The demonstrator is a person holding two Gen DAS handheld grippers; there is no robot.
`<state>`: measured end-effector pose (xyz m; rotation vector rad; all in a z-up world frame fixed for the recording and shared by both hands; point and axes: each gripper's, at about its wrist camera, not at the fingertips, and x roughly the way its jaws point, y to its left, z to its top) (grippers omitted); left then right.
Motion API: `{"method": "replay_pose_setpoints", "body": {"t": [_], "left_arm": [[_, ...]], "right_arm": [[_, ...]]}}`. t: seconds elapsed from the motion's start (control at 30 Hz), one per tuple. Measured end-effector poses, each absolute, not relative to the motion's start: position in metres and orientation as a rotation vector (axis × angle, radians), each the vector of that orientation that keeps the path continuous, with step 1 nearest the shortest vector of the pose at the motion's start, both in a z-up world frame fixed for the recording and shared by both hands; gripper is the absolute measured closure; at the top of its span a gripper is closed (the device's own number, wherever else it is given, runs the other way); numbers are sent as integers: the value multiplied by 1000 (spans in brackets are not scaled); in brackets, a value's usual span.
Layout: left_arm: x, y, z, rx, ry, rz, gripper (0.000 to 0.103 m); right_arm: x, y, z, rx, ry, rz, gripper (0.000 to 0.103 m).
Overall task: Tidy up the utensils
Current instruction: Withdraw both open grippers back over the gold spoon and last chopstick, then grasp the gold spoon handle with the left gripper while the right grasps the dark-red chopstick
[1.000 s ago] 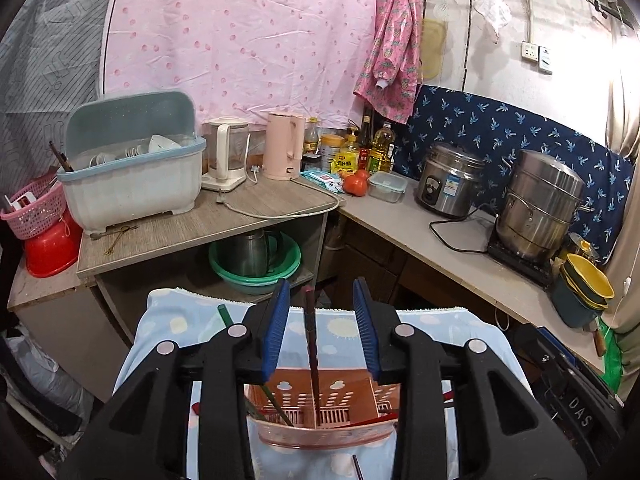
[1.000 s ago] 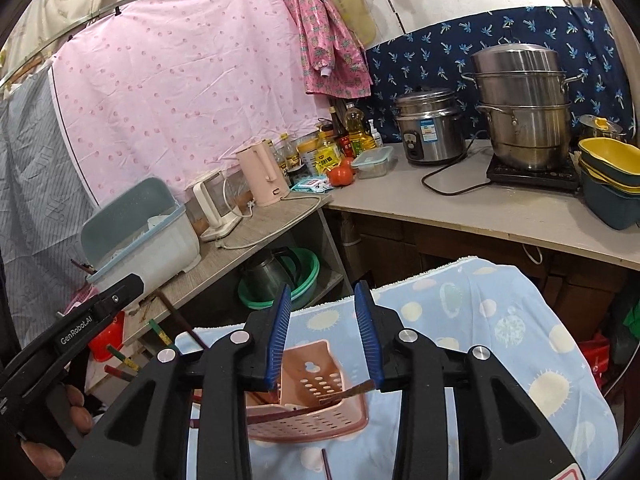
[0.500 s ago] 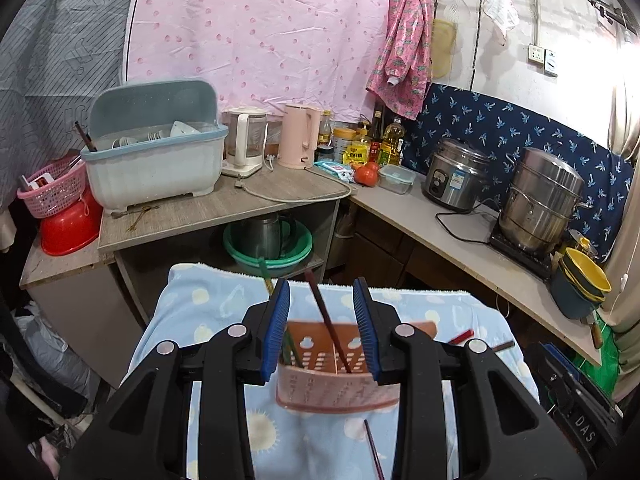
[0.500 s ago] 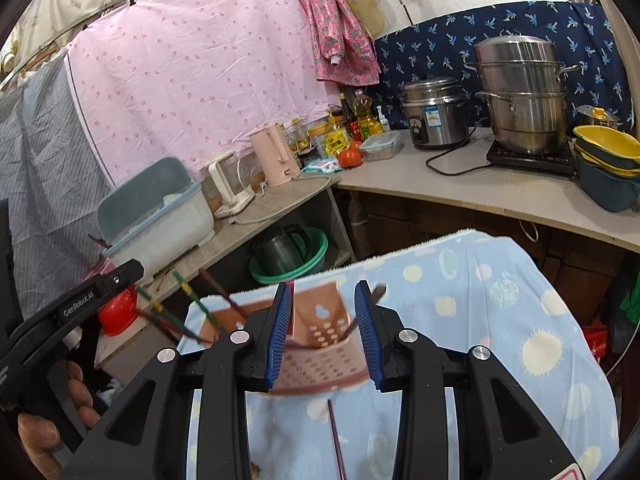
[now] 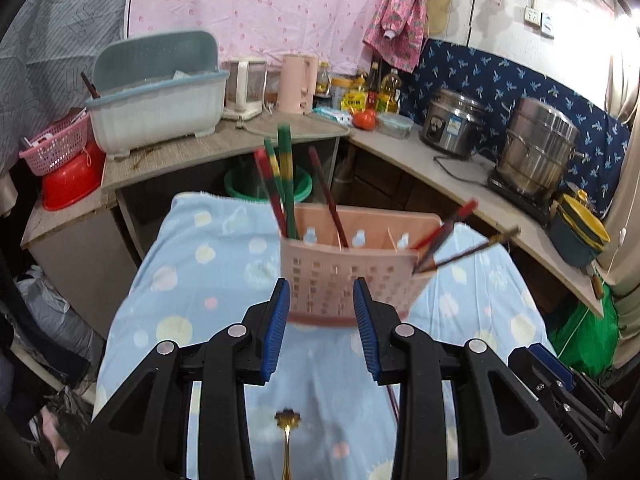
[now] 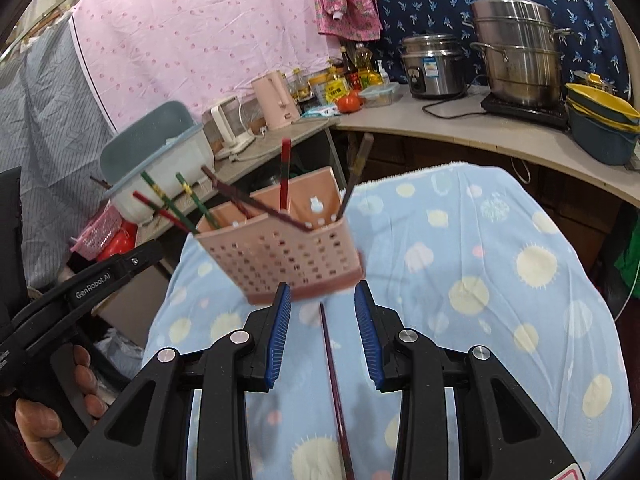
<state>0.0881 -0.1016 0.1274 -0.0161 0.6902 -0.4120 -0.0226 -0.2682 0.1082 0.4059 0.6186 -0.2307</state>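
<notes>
Both grippers stand partly open, and neither one has hold of anything. At the lower centre of the left wrist view the left gripper [image 5: 321,322] shows its two blue-padded black jaws with a clear gap, and the pads press on nothing. Above them, in the middle of the frame, stands the pink perforated plastic utensil basket [image 5: 352,268] on the light blue cloth with pale dots and suns [image 5: 200,280]. The basket looks blurred. Red and green chopsticks [image 5: 280,184] rise from its left compartment — two dark ones [image 5: 460,236] lean out over its right edge toward the right of the frame. At the bottom centre, between the gripper arms, a gold-coloured spoon with a flower-shaped end [image 5: 287,432] lies on the cloth, and a thin dark stick lies just right of it.

In the right wrist view the right gripper [image 6: 320,322] sits at the lower centre, with the same kind of gap between the jaws. A dark red chopstick [image 6: 334,392] lies on the cloth and runs from the gap down to the bottom edge; the pads do not touch it. The basket is just above the fingertips, a little left of centre. At the left edge a hand [image 6: 44,420] holds the black handle of the other gripper.
</notes>
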Motion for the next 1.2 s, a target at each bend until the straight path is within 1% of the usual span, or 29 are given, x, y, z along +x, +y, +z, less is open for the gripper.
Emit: {"method": "replay_pose_setpoints", "body": {"t": [0.37, 0.7, 1.0, 1.2], "left_arm": [[47, -95, 58, 28, 842, -417, 72], [18, -81, 9, 63, 946, -403, 72], [5, -70, -19, 75, 1015, -396, 72], [2, -68, -26, 79, 1025, -396, 72]], "right_arm": [[-55, -242, 58, 350, 751, -221, 69], [-76, -225, 12, 336, 869, -203, 69], [-83, -217, -10, 321, 920, -194, 69], [-82, -212, -16, 317, 933, -183, 69]]}}
